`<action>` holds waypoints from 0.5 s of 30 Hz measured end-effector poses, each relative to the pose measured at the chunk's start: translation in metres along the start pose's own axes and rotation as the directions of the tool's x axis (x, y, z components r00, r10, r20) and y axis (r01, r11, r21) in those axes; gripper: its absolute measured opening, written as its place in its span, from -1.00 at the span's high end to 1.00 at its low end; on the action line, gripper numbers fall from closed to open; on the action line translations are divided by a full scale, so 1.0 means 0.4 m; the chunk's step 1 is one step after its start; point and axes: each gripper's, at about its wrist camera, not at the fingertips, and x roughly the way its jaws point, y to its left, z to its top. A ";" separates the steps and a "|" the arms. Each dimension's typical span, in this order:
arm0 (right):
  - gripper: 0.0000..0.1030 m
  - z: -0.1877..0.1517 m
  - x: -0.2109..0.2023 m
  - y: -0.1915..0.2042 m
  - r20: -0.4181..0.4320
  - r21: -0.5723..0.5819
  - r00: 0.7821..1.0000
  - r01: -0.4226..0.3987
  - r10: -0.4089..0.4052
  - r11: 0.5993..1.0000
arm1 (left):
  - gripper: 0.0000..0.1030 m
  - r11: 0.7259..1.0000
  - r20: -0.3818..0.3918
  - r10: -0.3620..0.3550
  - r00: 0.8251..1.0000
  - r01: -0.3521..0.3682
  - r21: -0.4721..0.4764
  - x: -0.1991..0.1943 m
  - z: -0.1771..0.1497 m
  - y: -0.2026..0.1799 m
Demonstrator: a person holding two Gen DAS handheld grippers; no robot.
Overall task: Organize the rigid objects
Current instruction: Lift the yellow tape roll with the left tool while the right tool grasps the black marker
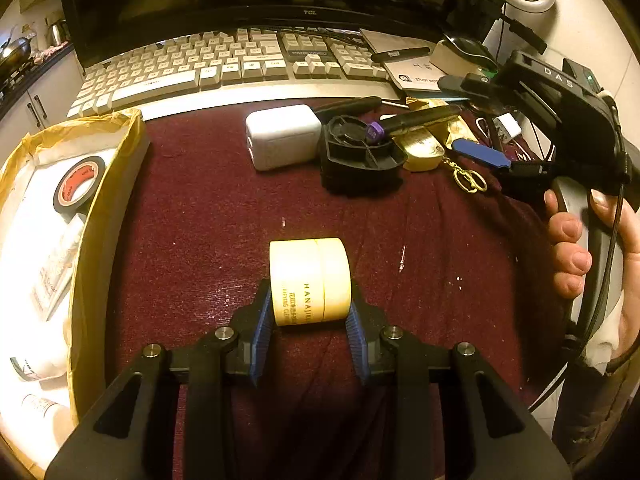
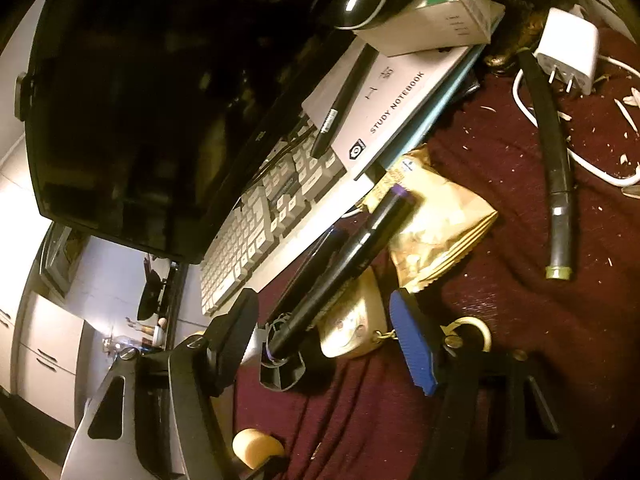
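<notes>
Left gripper [image 1: 310,312] blue ribbed pads clamp smooth cream cylindrical jar [image 1: 310,282], frame centre, on maroon cloth [image 1: 200,220]. Right gripper [image 2: 328,344] spread wide over glossy black pen [image 2: 340,268].

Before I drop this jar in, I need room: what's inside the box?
Inside the box: a black tape roll and white tubes. Its near wall hides the rest.

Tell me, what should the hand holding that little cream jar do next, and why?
Probably lift the cream jar and carry it left to the cardboard box. The left gripper already has its blue pads on both sides of the jar, and the box already holds a tape roll.
</notes>
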 end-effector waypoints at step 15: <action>0.28 0.019 0.095 0.010 -0.011 -0.014 0.996 0.088 -0.088 0.996 | 0.38 1.000 0.002 -0.007 1.000 0.007 -0.007 0.000 0.004 -0.002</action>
